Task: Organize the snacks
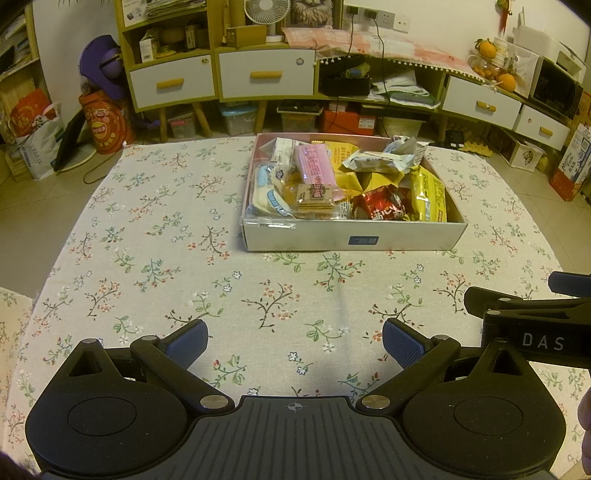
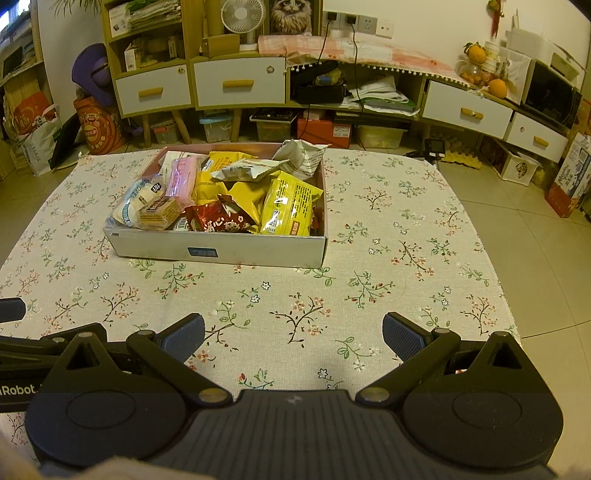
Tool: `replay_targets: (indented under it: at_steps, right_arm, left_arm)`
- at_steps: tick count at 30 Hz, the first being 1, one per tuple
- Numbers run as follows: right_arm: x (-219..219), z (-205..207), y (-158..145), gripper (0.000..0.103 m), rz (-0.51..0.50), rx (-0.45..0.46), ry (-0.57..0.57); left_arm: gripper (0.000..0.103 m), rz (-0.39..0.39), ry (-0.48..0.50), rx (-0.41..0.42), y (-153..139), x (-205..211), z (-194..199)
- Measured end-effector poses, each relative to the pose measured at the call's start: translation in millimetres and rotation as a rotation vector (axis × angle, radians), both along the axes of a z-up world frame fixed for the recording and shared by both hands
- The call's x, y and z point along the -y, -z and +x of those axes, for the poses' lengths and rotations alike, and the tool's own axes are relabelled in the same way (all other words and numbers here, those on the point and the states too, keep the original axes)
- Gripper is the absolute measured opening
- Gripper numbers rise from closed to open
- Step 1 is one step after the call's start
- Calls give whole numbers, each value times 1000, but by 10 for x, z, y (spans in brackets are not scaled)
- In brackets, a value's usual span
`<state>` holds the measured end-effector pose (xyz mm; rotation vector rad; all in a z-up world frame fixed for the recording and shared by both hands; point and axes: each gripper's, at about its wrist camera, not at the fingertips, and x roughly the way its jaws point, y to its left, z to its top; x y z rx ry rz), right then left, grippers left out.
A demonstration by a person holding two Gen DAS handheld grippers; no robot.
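sitting in the box: snacks piled loosely, among them a pink packet (image 1: 314, 165), a red packet (image 1: 380, 203), a yellow packet (image 1: 430, 195) and a white wrapper (image 1: 376, 160)
box (image 1: 352, 240): shallow, white-walled, open on top, resting on the far middle of the surface
surface (image 1: 184, 266): covered with a pale floral cloth, bare between box and tongs
left tongs (image 1: 295, 345): spread wide, holding nothing, hovering near the front edge, well apart from the box
right tongs (image 2: 293, 339): spread wide too, holding nothing, just beside the left tongs
behind: cabinets with white drawers (image 2: 238, 81), a small fan (image 2: 242, 16), oranges (image 2: 496, 86)
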<state>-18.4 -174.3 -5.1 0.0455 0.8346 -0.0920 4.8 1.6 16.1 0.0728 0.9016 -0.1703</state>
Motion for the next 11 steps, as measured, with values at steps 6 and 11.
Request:
replay_targets:
  at_steps: [6, 11]
  right_arm:
    - [-5, -6, 11, 103, -1, -1, 1]
    - [-10, -21, 38, 103, -5, 0, 0]
  left_arm:
    - [101, 1, -1, -1, 2, -1, -1]
    - [101, 11, 3, 6, -13, 15, -10]
